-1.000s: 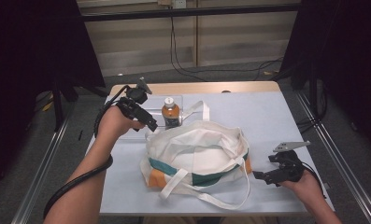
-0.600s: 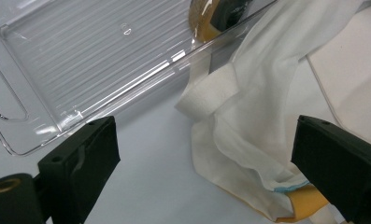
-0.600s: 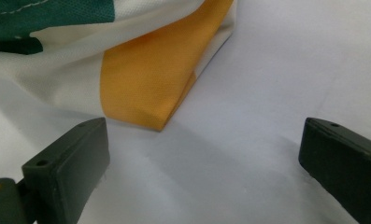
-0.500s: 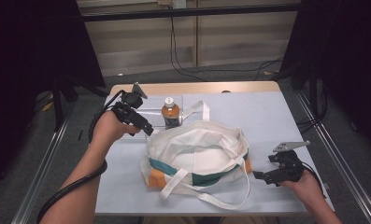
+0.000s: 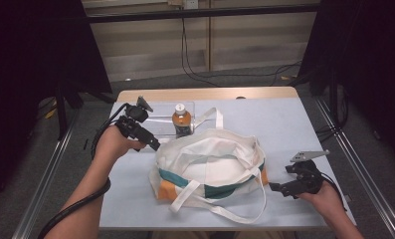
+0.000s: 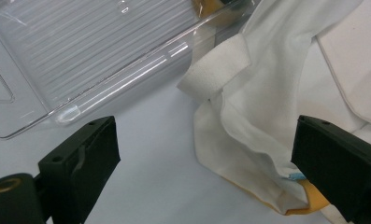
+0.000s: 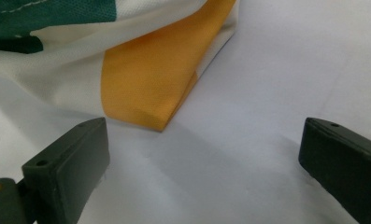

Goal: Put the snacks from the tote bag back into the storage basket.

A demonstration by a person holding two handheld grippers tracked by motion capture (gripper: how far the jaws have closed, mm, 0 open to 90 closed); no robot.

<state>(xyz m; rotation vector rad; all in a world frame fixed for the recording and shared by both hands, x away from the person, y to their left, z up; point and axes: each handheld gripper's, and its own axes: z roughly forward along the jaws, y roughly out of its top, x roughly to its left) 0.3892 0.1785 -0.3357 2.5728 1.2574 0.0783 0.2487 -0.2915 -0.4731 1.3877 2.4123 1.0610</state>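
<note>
At the near left corner of the bag, your left gripper (image 5: 155, 145) hangs with its jaws spread wide and nothing between them — in the left gripper view the white cloth and a folded strap end (image 6: 216, 70) lie just ahead of the jaws, not yet inside them. Your right gripper (image 5: 274, 188) sits low at the bag's other end, jaws likewise wide apart and empty, with the bag's orange corner (image 7: 150, 84) just in front of them on the table (image 5: 294, 129).

This looks like the approach before a grasp: both tools are lined up on opposite ends of the bag (image 5: 210, 164), and neither has hold of it. For the next move you would need to push each gripper forward until the cloth edge sits between the jaws, then close — on the left, take care to catch the rim cloth and not just the loose strap.

The bag lies in the middle of the table, slumped and partly open, white with a green band and orange corners, its long straps trailing toward you. Just behind it a bottle (image 5: 181, 120) stands upright beside a clear plastic tray (image 6: 80, 60), close to the bag's rim.
</note>
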